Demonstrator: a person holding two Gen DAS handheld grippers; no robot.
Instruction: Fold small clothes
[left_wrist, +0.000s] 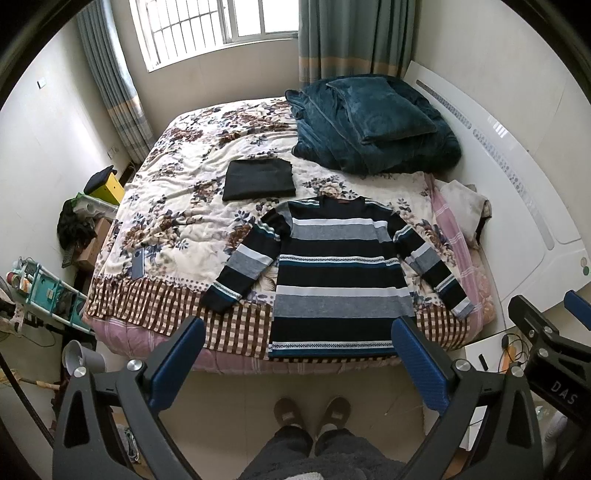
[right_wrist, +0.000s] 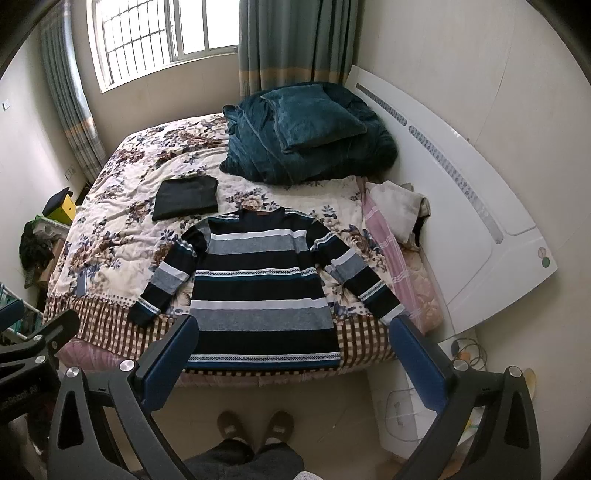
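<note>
A striped sweater (left_wrist: 340, 273) in black, grey, white and teal lies flat on the bed, sleeves spread, hem at the near edge; it also shows in the right wrist view (right_wrist: 258, 284). A folded dark garment (left_wrist: 258, 180) lies behind it, also in the right wrist view (right_wrist: 185, 202). My left gripper (left_wrist: 299, 354) is open and empty, held above the floor in front of the bed. My right gripper (right_wrist: 291, 354) is open and empty at the same height; its side shows in the left wrist view (left_wrist: 546, 332).
The bed (left_wrist: 173, 206) has a floral blanket with a checked border. A teal blanket pile with a pillow (left_wrist: 373, 122) sits at the back right. A phone (left_wrist: 138, 263) lies on the left. A white headboard (left_wrist: 517, 192) runs along the right. My slippered feet (left_wrist: 314, 410) stand below.
</note>
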